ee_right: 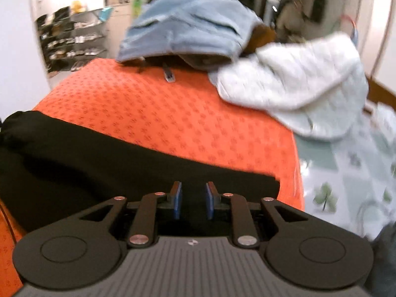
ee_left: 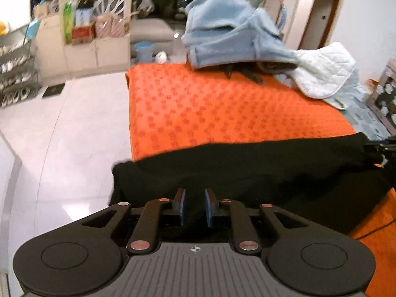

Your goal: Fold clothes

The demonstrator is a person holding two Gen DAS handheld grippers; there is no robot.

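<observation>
A black garment (ee_left: 247, 168) lies stretched across the near edge of a bed with an orange patterned cover (ee_left: 222, 109). Its left corner hangs past the bed's side over the floor. My left gripper (ee_left: 194, 206) is at the garment's near left edge, its blue pads close together with black fabric filling the narrow gap. In the right wrist view the same black garment (ee_right: 99, 158) runs off to the left over the orange cover (ee_right: 160, 113). My right gripper (ee_right: 193, 201) is at its near right corner, pads likewise pinched on black fabric.
At the far end of the bed a heap of light blue denim (ee_left: 222, 32) sits beside a white quilted piece (ee_left: 324, 69). White tiled floor (ee_left: 61, 136) and shoe racks (ee_left: 14, 74) are to the left. A leaf-patterned sheet (ee_right: 346, 173) lies right of the orange cover.
</observation>
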